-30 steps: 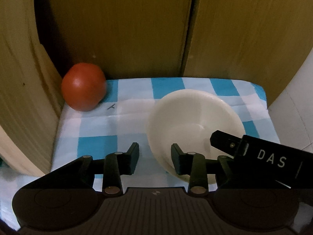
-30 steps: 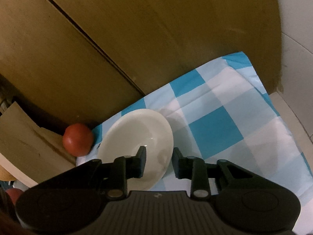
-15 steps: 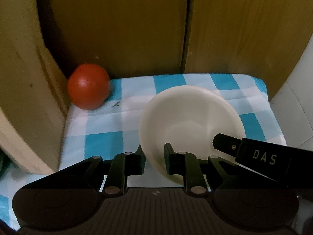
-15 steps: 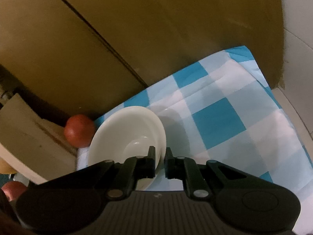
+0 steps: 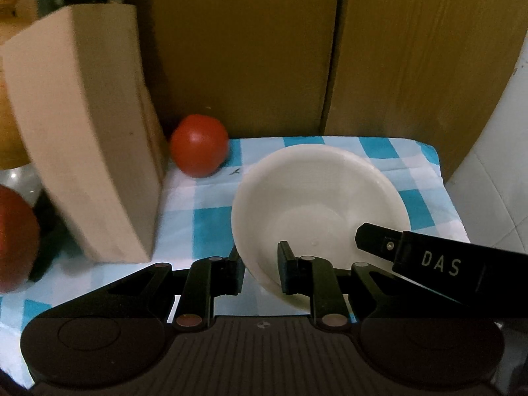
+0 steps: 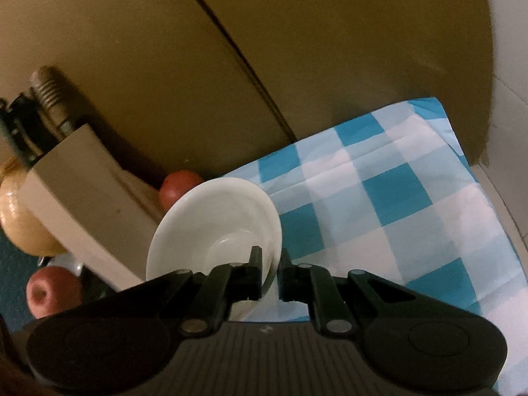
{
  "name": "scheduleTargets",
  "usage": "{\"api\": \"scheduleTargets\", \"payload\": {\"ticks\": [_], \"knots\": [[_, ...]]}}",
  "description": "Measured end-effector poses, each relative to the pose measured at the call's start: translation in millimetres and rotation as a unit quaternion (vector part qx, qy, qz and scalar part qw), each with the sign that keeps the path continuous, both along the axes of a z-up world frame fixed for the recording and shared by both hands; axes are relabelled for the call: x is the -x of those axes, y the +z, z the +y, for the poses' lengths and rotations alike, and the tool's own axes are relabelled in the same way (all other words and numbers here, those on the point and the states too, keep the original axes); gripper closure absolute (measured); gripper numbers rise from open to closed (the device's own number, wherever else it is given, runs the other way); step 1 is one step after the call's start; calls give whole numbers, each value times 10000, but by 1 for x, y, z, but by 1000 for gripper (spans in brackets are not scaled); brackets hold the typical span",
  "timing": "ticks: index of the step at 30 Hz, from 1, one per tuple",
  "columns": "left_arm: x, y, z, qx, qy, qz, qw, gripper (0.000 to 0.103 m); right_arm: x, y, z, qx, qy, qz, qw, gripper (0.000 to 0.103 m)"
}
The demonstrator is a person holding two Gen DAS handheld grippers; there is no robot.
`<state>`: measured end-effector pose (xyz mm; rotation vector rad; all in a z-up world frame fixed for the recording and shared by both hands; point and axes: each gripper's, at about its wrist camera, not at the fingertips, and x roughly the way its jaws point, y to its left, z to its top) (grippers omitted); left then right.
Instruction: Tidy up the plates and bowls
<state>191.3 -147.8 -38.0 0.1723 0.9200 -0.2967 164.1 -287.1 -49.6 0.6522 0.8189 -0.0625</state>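
Note:
A white bowl (image 5: 316, 198) is held tilted above the blue-and-white checked cloth (image 5: 211, 217). My left gripper (image 5: 260, 269) is shut on the bowl's near left rim, one finger inside and one outside. My right gripper (image 6: 270, 272) is shut on the bowl's right rim (image 6: 274, 231); its black finger (image 5: 376, 241) marked DAS reaches into the bowl in the left wrist view. The bowl (image 6: 214, 231) is lifted and tipped toward me in the right wrist view.
A red tomato (image 5: 198, 145) lies on the cloth by the wooden back wall (image 5: 244, 49). A beige knife block (image 5: 85, 151) stands at the left, with knife handles (image 6: 49, 99) sticking out. An onion (image 6: 19, 217) and an apple (image 6: 49, 292) lie farther left. A white tiled surface (image 5: 488, 198) borders the right.
Both grippers closed on the bowl's rim, then lifted and tilted it off the cloth. Both views have drawn back and up, bringing the knife block and more fruit into view.

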Motion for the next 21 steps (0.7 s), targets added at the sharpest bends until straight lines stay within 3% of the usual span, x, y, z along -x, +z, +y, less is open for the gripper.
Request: {"api": "scheduleTargets", "payload": {"ticks": [21], "knots": [[45, 20, 46, 185, 230, -127, 9995, 71, 33, 25, 54, 135, 471, -185, 9986, 92]]}}
